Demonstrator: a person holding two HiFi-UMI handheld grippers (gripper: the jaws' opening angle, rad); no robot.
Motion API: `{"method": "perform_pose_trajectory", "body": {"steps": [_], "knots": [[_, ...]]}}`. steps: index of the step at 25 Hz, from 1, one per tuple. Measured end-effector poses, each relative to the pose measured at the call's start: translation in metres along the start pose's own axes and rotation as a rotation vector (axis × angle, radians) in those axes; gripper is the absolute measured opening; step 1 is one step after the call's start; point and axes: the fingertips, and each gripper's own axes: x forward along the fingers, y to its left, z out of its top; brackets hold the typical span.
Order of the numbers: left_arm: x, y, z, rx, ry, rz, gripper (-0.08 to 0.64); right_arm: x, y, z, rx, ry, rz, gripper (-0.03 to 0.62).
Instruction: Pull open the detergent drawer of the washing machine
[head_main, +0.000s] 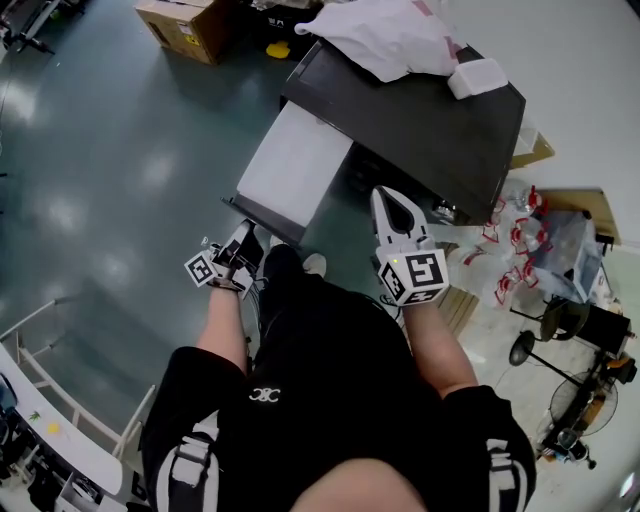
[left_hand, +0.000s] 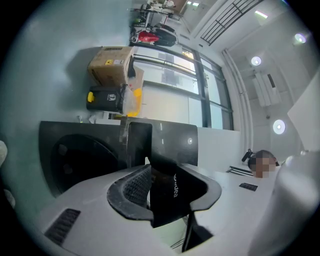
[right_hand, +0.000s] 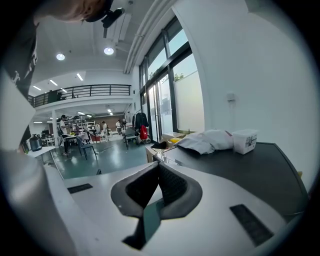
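Note:
In the head view the dark washing machine (head_main: 440, 130) stands at the upper right. Its white detergent drawer (head_main: 295, 165) sticks far out of the front, toward the lower left. My left gripper (head_main: 246, 236) is at the drawer's outer end. In the left gripper view, that gripper (left_hand: 170, 180) has its pads pressed on the drawer's dark front panel (left_hand: 165, 210), which bears white lettering. My right gripper (head_main: 398, 212) is held apart from the drawer, in front of the machine and pointing at it. In the right gripper view its pads (right_hand: 167, 182) meet with nothing between them.
A white cloth bundle (head_main: 385, 35) and a small white box (head_main: 478, 78) lie on the machine's top. A cardboard box (head_main: 185, 25) stands on the floor behind. Plastic bags (head_main: 525, 235) and stands (head_main: 560, 325) crowd the right side. The round door (left_hand: 75, 160) shows beside the drawer.

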Motion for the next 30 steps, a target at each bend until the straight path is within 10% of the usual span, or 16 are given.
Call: {"method": "perform_pose_trajectory", "body": {"steps": [17,30], "knots": [[-0.034,-0.013,-0.007,0.012,0.007,0.006,0.153,0.002,0.030,-0.012,0.035,0.000,0.038,0.002],[-0.050,0.011,-0.010,0.013,-0.005,0.154,0.166,0.001,0.046,-0.008,0.018,-0.015,0.055,0.002]]}}
